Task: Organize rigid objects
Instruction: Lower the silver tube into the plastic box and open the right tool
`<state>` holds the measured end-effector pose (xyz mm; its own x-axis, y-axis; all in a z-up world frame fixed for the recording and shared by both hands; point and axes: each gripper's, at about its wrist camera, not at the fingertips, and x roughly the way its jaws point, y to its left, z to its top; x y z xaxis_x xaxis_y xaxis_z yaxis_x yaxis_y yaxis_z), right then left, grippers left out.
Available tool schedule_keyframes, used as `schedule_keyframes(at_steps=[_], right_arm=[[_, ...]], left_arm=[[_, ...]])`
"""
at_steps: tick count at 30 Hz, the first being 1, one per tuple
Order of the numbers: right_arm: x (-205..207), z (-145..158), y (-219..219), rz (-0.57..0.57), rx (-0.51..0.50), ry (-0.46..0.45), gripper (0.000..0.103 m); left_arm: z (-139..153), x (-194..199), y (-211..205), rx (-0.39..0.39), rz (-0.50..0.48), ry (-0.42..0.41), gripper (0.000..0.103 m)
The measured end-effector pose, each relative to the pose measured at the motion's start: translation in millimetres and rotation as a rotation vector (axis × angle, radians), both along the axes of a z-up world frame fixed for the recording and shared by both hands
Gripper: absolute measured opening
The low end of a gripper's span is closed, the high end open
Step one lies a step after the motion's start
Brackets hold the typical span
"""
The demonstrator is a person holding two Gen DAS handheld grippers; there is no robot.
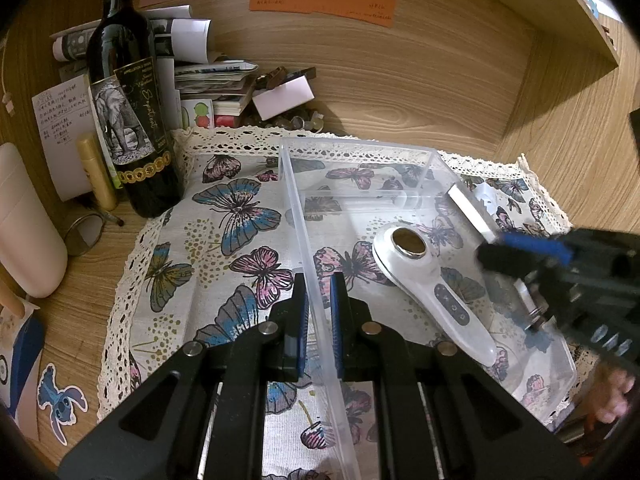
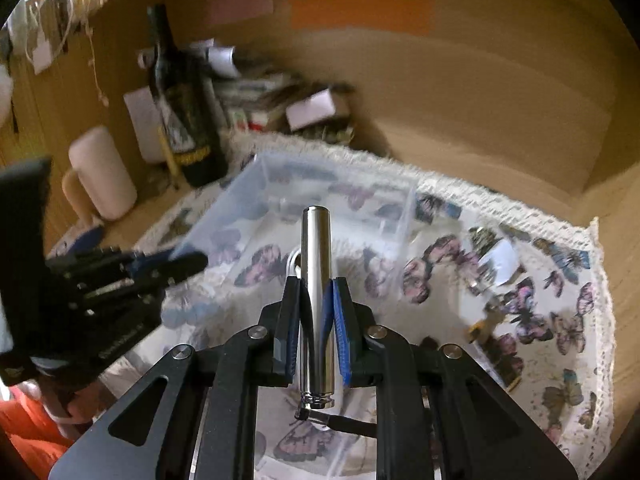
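A clear plastic bin point(image 1: 304, 220) stands on a butterfly-print cloth point(image 1: 224, 240). A white handheld device point(image 1: 432, 280) with a round metal head lies inside it. My left gripper point(image 1: 319, 300) is shut on the bin's left wall. My right gripper point(image 2: 317, 308) is shut on a shiny metal cylinder point(image 2: 316, 280) with a black strap at its near end, and holds it above the bin point(image 2: 400, 216). In the left wrist view the right gripper point(image 1: 516, 248) sits over the bin's right side. The left gripper point(image 2: 176, 264) shows at the left of the right wrist view.
A dark wine bottle point(image 1: 128, 112), a gold tube point(image 1: 96, 172), a pink container point(image 1: 28, 232) and a pile of papers and boxes point(image 1: 224, 80) stand at the back left. Small items point(image 2: 496, 264) lie on the cloth right of the bin. Wooden walls surround the desk.
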<state>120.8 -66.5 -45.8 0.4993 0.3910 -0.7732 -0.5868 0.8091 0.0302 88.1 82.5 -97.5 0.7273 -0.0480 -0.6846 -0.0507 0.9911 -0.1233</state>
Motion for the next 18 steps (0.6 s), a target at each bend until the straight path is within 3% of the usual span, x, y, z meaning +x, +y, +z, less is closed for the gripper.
schedule_keyframes(at_steps=[11, 18], right_arm=[[0.8, -26.2, 15.9, 0.06, -0.049, 0.101, 0.015], [-4.8, -19.6, 13.6, 0.055, -0.06, 0.053, 0.015]], left_arm=[[-0.1, -0.1, 0.1, -0.001, 0.001, 0.0, 0.01], [-0.1, -0.3, -0.1, 0.0, 0.0, 0.0, 0.01]])
